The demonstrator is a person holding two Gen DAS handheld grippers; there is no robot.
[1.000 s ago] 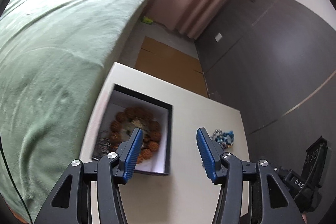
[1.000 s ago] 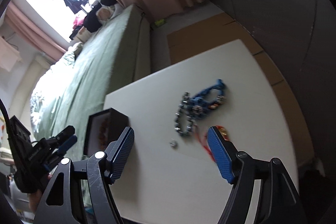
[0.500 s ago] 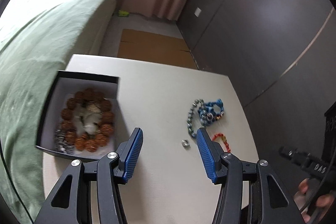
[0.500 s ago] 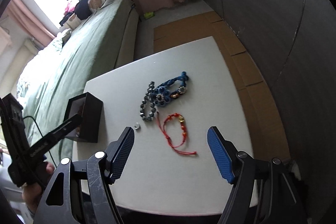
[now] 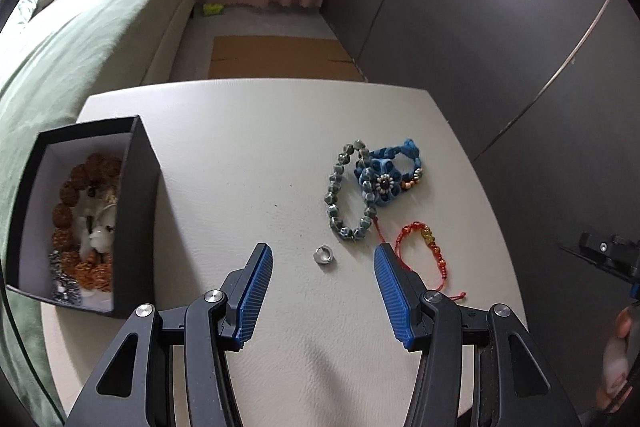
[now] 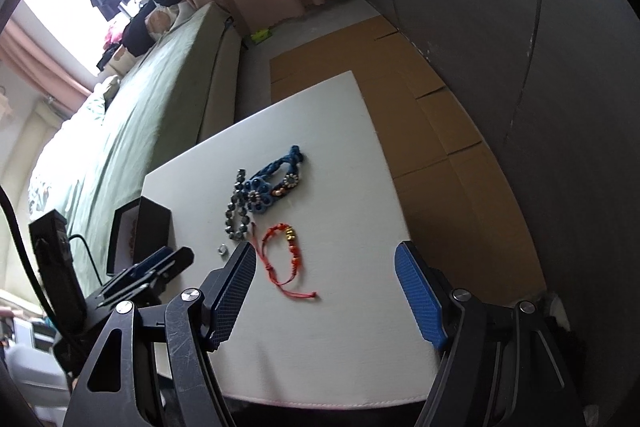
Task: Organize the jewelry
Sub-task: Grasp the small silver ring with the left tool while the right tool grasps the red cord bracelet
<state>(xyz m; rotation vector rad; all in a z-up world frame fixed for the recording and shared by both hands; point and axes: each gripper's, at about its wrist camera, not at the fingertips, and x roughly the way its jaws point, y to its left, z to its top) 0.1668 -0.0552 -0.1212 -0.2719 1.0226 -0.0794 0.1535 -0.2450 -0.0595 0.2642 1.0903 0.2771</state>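
The left gripper hangs over the near part of the white table, its 2 blue pads parted with nothing between them; the small silver ring lies on the table just past their tips, in the gap. The right gripper stands wider apart, also empty, with the red cord bracelet lying just ahead of its left pad. Farther on lie the grey-green bead bracelet and, touching it, the blue flower bracelet. At the table's left edge stands the open black box holding a brown bead bracelet.
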